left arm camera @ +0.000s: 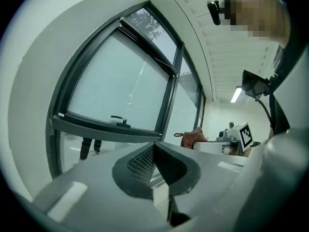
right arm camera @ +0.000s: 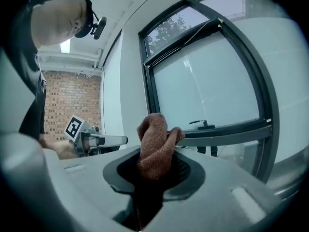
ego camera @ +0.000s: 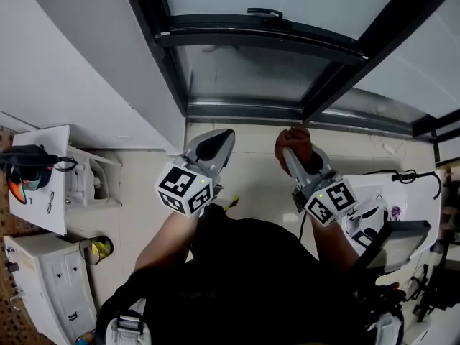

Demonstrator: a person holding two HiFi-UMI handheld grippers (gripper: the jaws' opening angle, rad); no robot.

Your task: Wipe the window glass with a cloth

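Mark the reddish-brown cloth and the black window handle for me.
Reddish-brown terry cloth (right arm camera: pixel 155 146), right gripper view, on its bunched middle.
Black metal window handle (ego camera: pixel 264 11), head view, on the middle of the lever.

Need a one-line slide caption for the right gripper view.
Right gripper shut on a bunched brown cloth, facing the dark-framed window glass above its handle.
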